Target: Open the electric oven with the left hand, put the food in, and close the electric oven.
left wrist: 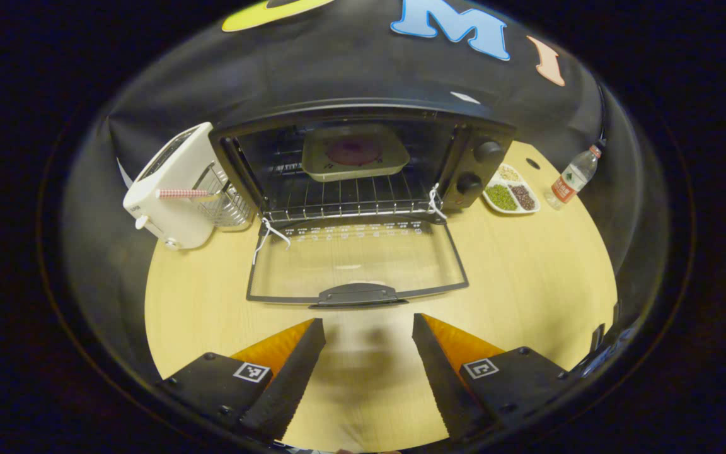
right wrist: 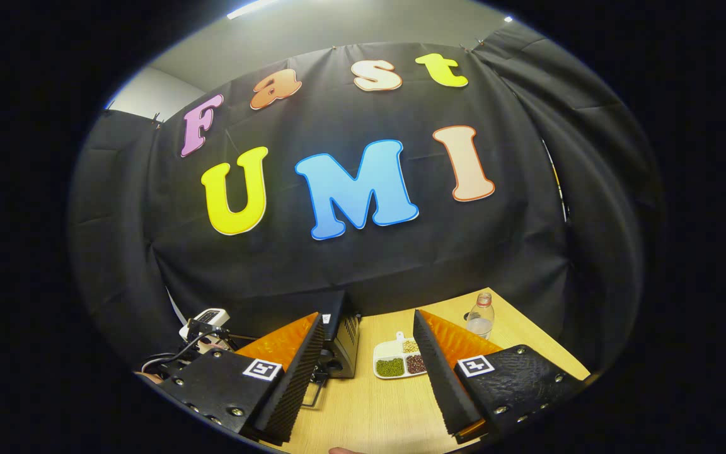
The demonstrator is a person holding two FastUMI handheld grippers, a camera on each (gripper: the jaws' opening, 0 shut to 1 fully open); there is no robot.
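The oven point(left wrist: 363, 170) sits at the worktop's point(left wrist: 527, 277) back edge, door point(left wrist: 357, 265) flat open, food tray point(left wrist: 355, 152) on the rack; my left gripper point(left wrist: 368, 353) is wide and empty; I should hook under the handle point(left wrist: 358, 295) and lift evenly; my right gripper point(right wrist: 369, 366) is wide, idle.

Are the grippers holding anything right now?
No, nothing. The left gripper and right gripper both have their fingers apart with nothing between them. The food tray sits inside the open oven.
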